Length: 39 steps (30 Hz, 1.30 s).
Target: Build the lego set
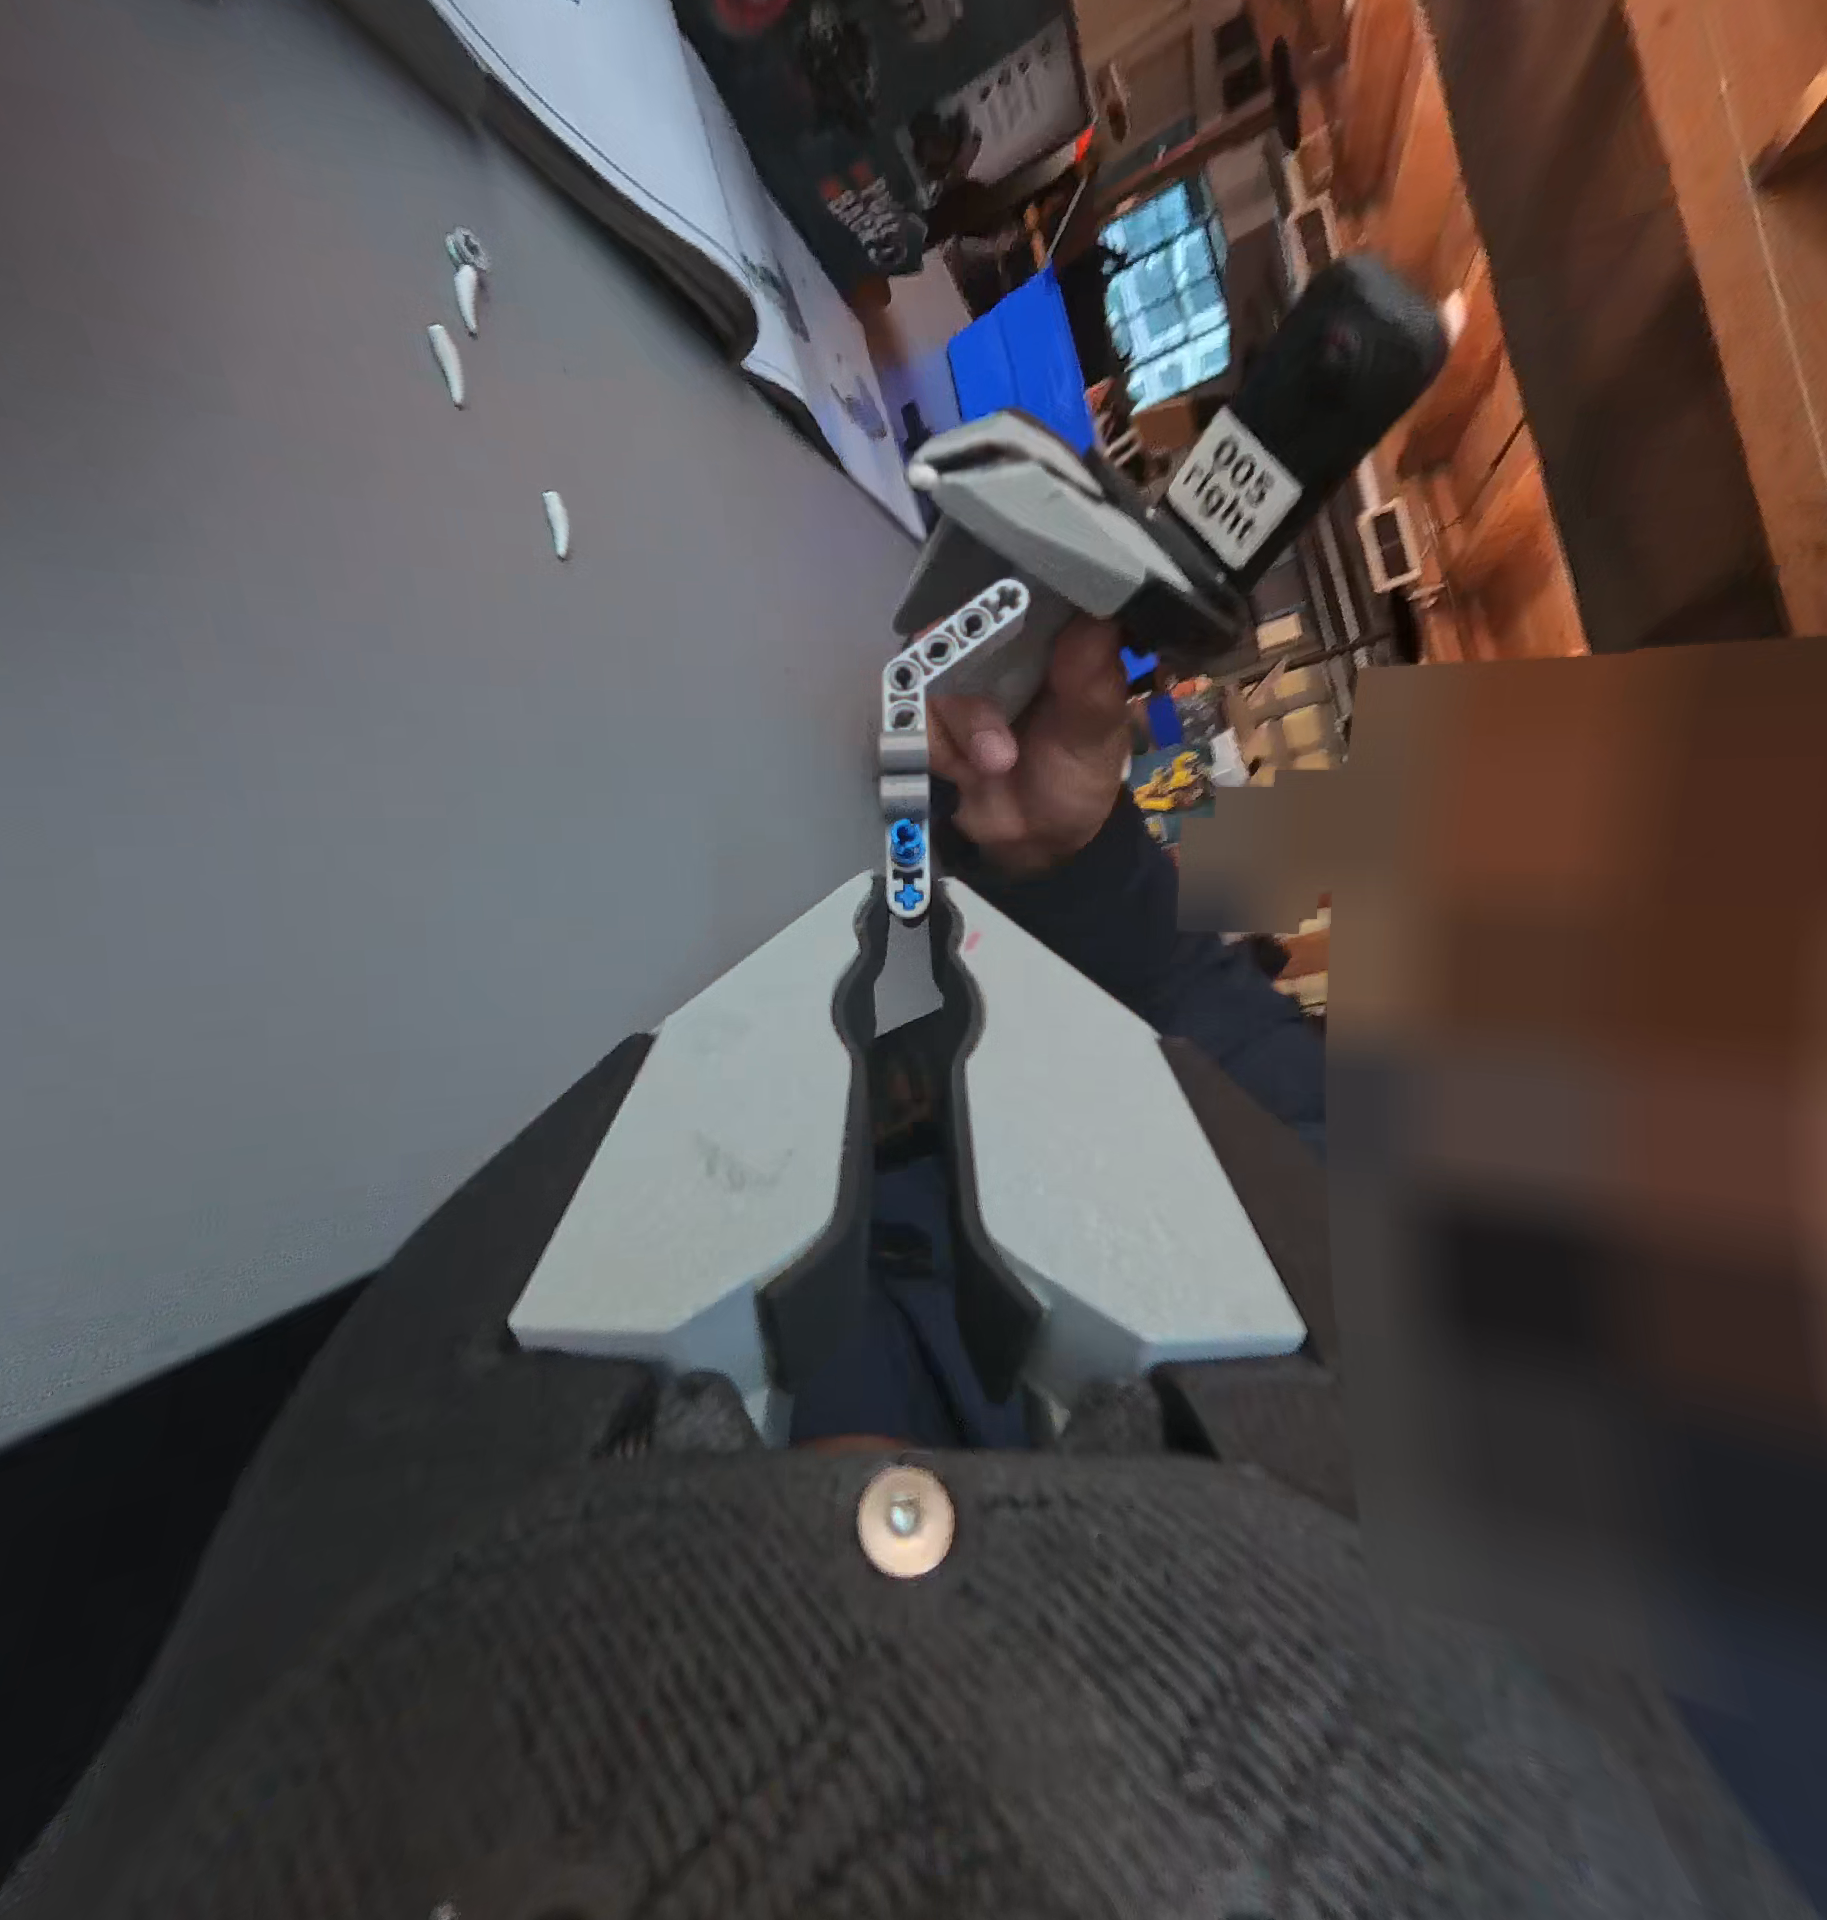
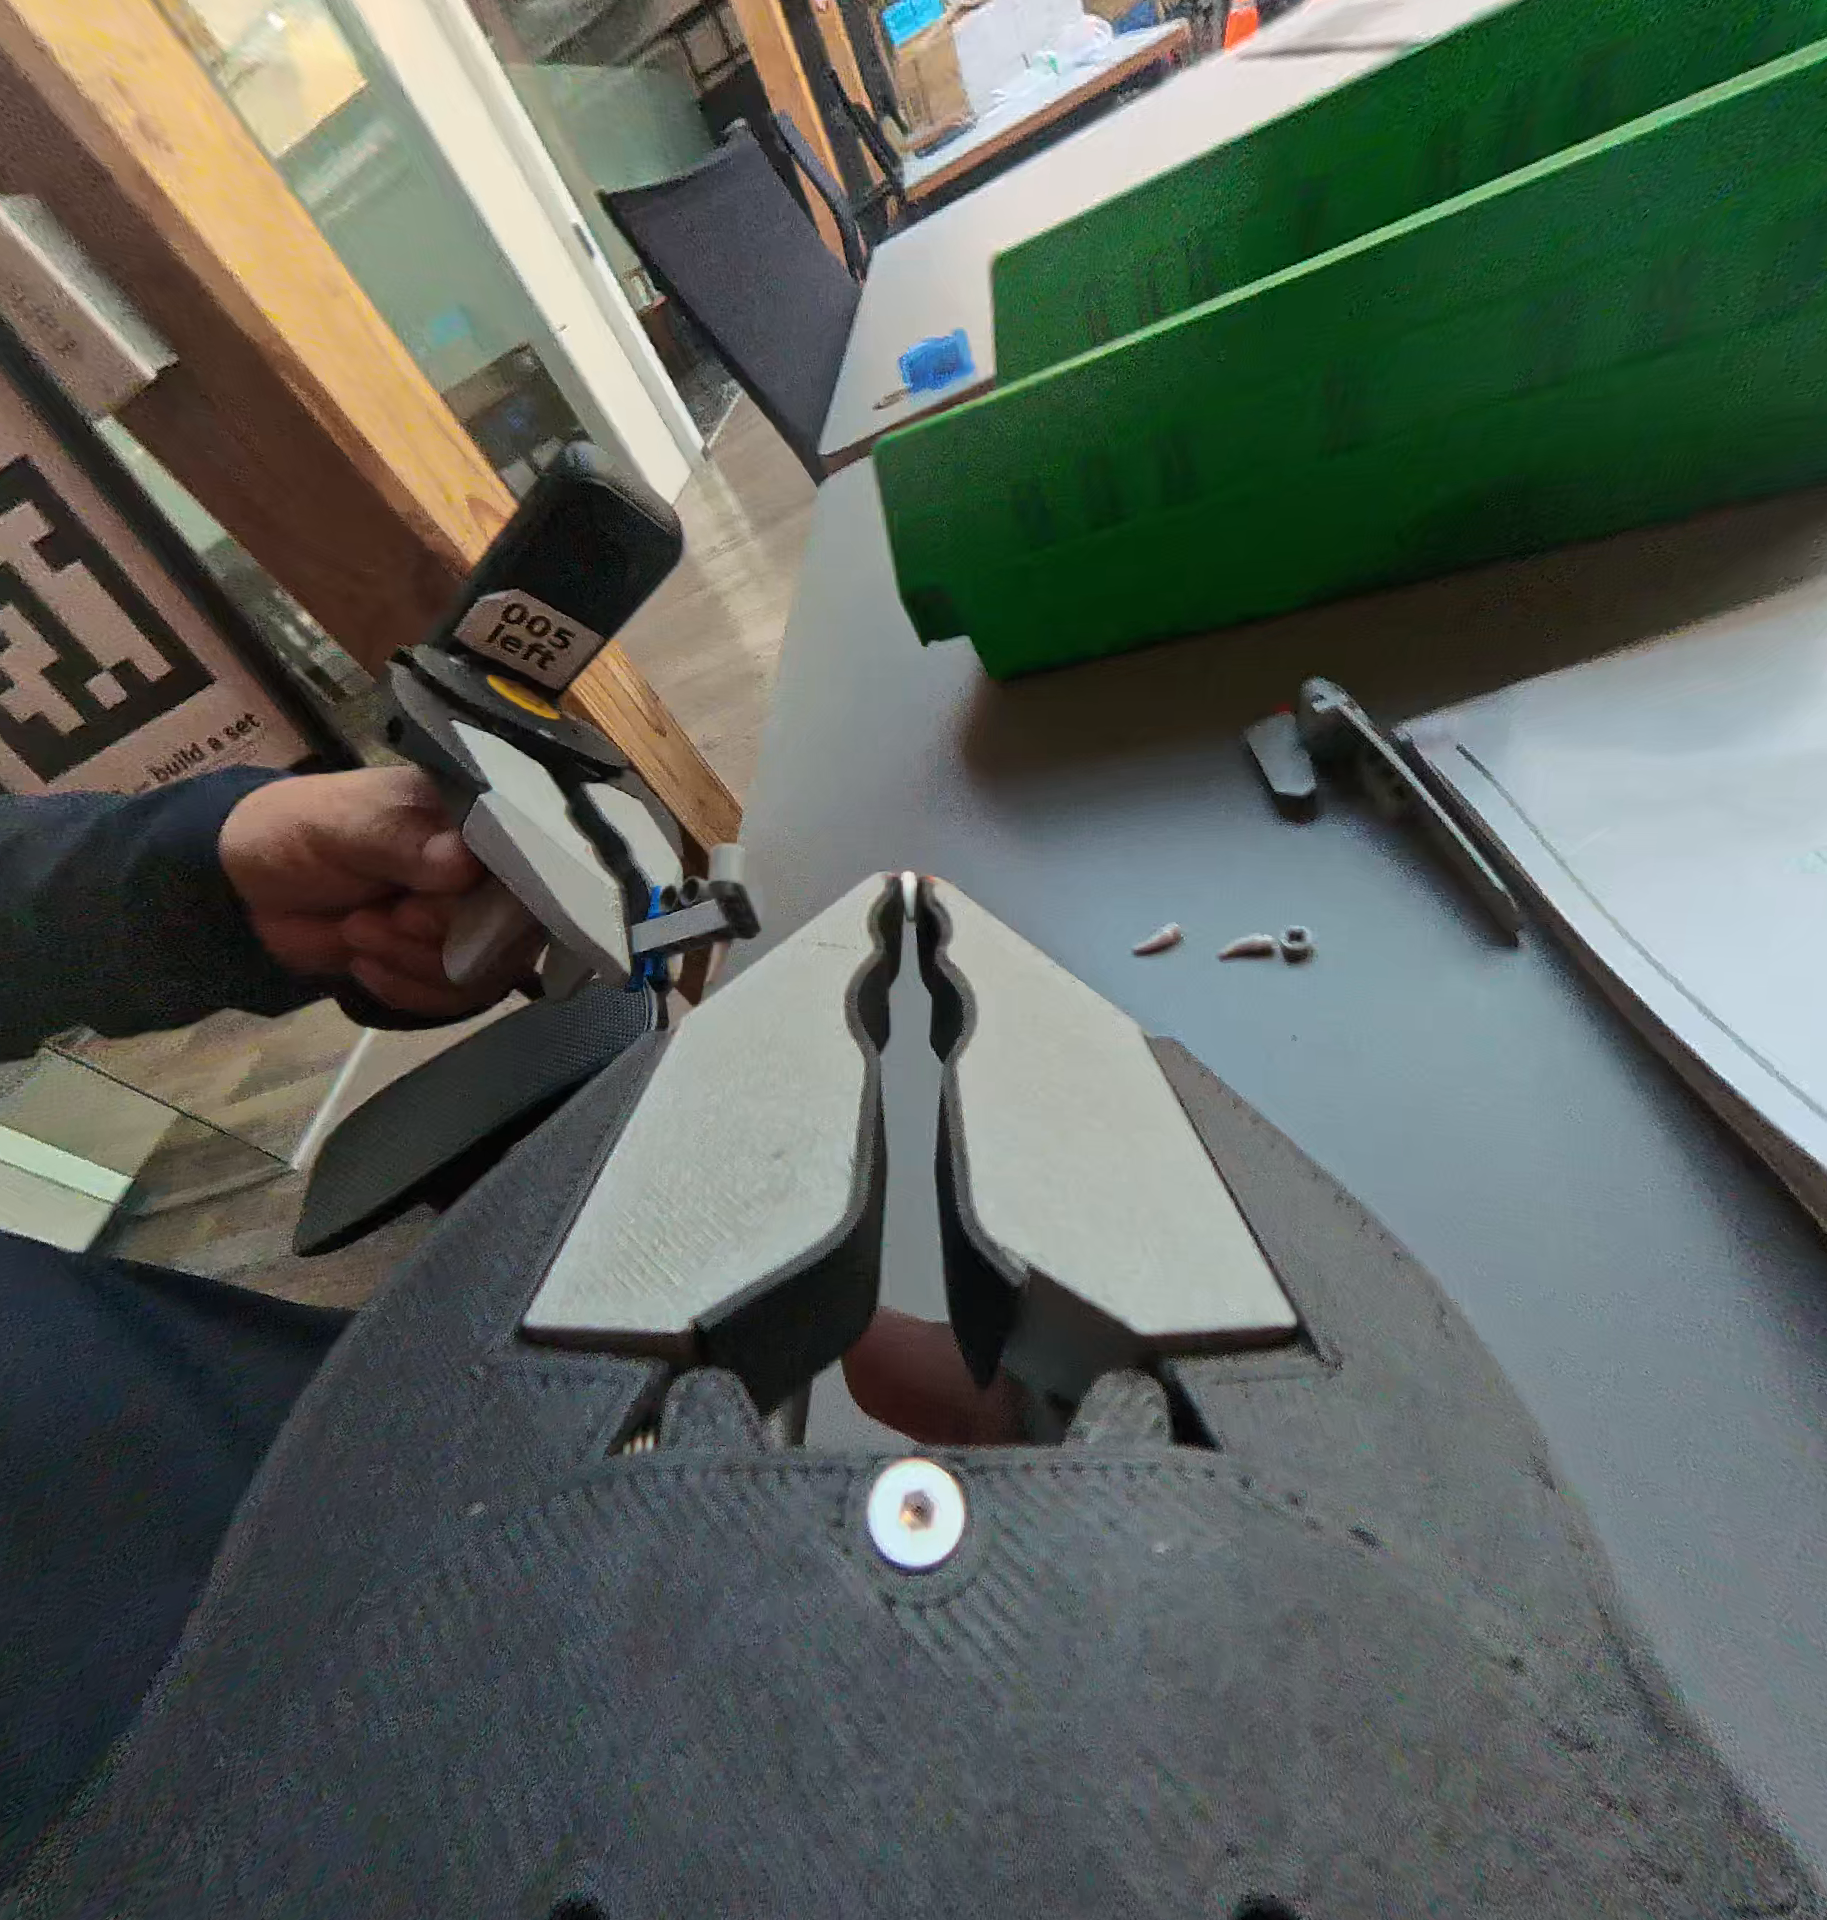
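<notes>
Assembly step: left tongs [image 1: 907, 904] pinch the grey beam assembly [image 1: 914, 717]; right tongs [image 2: 907, 891] pinch a white tooth [image 2: 906, 889], likely needing alignment at 10 o'clock.

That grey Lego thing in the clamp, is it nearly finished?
Not nearly. Done so far: a small grey beam assembly with blue pins, pinched in the left gripper. In hand: the right gripper pinches a tiny white piece, not yet attached. Left: white tooth-shaped pieces and dark parts lie loose on the table.
</notes>
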{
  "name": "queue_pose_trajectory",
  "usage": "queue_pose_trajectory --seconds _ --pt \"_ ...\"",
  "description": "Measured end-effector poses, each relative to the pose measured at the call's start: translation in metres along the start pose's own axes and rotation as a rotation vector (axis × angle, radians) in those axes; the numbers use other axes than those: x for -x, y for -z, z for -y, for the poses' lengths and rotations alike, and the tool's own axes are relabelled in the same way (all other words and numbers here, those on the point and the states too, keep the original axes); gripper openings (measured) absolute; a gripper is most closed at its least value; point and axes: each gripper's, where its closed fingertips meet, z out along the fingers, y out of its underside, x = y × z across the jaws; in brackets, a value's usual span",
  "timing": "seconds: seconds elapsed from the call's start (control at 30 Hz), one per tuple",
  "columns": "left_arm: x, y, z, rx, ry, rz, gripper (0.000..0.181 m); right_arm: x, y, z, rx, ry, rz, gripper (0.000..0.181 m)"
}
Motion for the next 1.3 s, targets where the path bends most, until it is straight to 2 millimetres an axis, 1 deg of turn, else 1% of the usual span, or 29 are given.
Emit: queue_pose_trajectory --seconds 0.03,0.1,0.13,0.2,0.23,0.3,0.37,0.47,0.53,0.63,0.67,0.73,0.8,0.87,0.9,0.93,1.0,1.03,1.1,1.13,1.2,1.3 --pt "0.008 -0.002 0.001 0.029 -0.031 0.046 0.005 -0.009 0.002 -0.002 0.011 -0.024 -0.018 0.0" --pt "0.027 0.0 0.008 0.069 -0.046 0.122 0.005 -0.026 0.004 -0.007 0.044 -0.024 -0.072 0.0" --pt "0.033 0.0 0.012 0.077 -0.025 0.138 0.005 -0.03 0.003 -0.011 0.069 -0.031 -0.087 0.0" --pt "0.044 0.001 0.016 0.085 0.04 0.191 0.005 -0.03 -0.001 -0.016 0.1 -0.044 -0.094 0.0" --pt "0.047 -0.001 0.016 0.087 0.076 0.206 0.005 -0.029 -0.006 -0.02 0.125 -0.04 -0.096 0.0" --pt "0.048 -0.005 0.01 0.098 0.152 0.212 0.005 -0.028 -0.016 -0.029 0.19 -0.011 -0.12 0.0" --pt "0.047 -0.01 0.001 0.103 0.21 0.202 0.005 -0.027 -0.025 -0.033 0.231 0.013 -0.143 0.0" --pt "0.052 -0.01 -0.002 0.074 0.219 0.218 0.01 -0.023 -0.035 -0.04 0.274 0.017 -0.145 0.0" --pt "0.05 -0.007 0.0 0.049 0.211 0.202 0.017 -0.023 -0.036 -0.042 0.29 0.038 -0.166 0.0" --pt "0.047 0.003 0.001 0.04 0.175 0.226 0.029 -0.021 -0.033 -0.039 0.26 0.052 -0.174 0.0" --pt "0.047 0.008 0.003 0.039 0.149 0.241 0.036 -0.021 -0.031 -0.04 0.262 0.04 -0.168 0.0" --pt "0.049 0.019 0.01 0.058 0.028 0.317 0.045 -0.02 -0.028 -0.04 0.255 0.017 -0.155 0.0" --pt "0.047 0.022 0.018 0.13 -0.132 0.348 0.045 -0.021 -0.026 -0.039 0.243 0.011 -0.15 0.0" --pt "0.042 0.014 0.025 0.23 -0.301 0.322 0.046 -0.021 -0.022 -0.037 0.23 0.023 -0.144 0.0" --pt "0.037 0.007 0.026 0.299 -0.398 0.27 0.046 -0.021 -0.019 -0.035 0.22 0.036 -0.143 0.0" --pt "0.037 0.001 0.024 0.389 -0.505 0.235 0.045 -0.023 -0.015 -0.034 0.212 0.05 -0.149 0.0" --pt "0.049 -0.005 0.027 0.54 -0.714 0.235 0.045 -0.024 -0.007 -0.03 0.187 0.062 -0.134 0.0" --pt "0.051 -0.009 0.023 0.615 -0.788 0.189 0.043 -0.023 -0.004 -0.028 0.17 0.056 -0.12 0.0" --pt "0.054 -0.016 0.022 0.709 -0.856 0.125 0.045 -0.025 0.001 -0.026 0.154 0.037 -0.104 0.0" --pt "0.053 -0.018 0.019 0.752 -0.852 0.077 0.044 -0.026 0.003 -0.026 0.152 0.029 -0.097 0.0" --pt "0.056 -0.025 0.021 0.801 -0.843 0.047 0.045 -0.026 0.004 -0.025 0.146 0.025 -0.081 0.0" --pt "0.053 -0.03 0.016 0.864 -0.798 -0.043 0.039 -0.025 0.004 -0.025 0.153 0.034 -0.064 0.0"
